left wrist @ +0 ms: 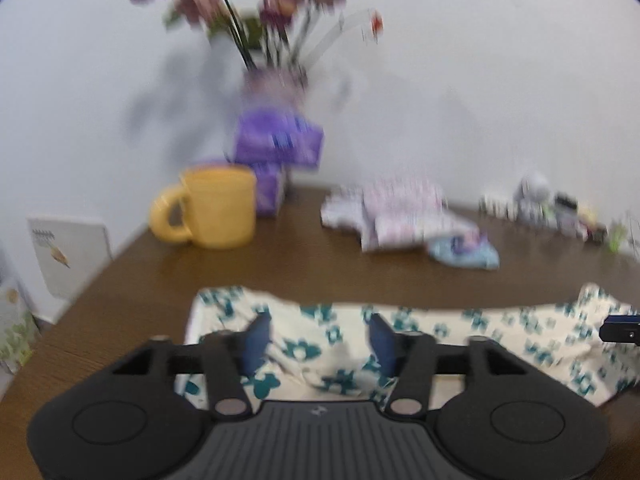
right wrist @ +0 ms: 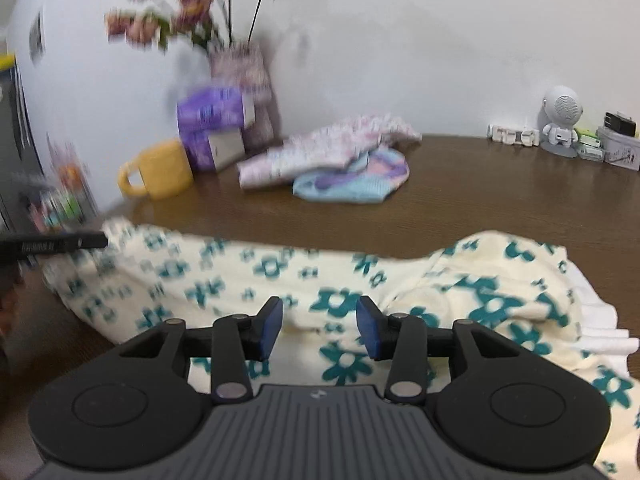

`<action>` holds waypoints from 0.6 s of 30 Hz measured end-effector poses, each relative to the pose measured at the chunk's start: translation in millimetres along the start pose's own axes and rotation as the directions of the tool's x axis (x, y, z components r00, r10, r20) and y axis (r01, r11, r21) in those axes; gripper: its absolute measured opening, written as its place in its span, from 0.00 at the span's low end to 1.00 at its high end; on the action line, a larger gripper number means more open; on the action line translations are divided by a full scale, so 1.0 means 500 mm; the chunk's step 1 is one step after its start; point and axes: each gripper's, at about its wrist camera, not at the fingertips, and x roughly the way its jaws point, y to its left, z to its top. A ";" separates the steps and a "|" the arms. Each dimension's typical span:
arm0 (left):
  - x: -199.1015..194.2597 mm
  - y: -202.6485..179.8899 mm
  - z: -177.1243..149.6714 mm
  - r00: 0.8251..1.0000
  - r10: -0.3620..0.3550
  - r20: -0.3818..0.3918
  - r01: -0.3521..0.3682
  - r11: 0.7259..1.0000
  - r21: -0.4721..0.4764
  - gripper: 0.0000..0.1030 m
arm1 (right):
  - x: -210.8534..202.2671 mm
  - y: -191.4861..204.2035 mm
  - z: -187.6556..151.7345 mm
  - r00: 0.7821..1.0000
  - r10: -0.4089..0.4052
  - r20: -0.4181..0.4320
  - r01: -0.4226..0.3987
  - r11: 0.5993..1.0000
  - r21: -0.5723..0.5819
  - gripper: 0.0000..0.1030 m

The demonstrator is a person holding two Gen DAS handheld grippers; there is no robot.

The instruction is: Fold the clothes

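The left claw (left wrist: 318,346) hangs low over the floral cloth (left wrist: 400,332), jaws apart, nothing pinched between them. The right claw (right wrist: 319,328) hovers likewise, jaws apart and empty. The cloth lies along the near edge of the bench (right wrist: 500,184), long axis running side to side, one claw over each end. Each arm looks nearer its own end, so the next pinch would go straight down. More clothes (right wrist: 332,164) lie heaped farther back.
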 end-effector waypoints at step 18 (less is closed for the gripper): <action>0.108 -0.346 0.022 0.945 -0.295 -0.144 0.304 0.951 0.048 0.63 | -0.070 -0.193 0.064 0.980 -0.191 0.057 0.189 0.982 0.026 0.42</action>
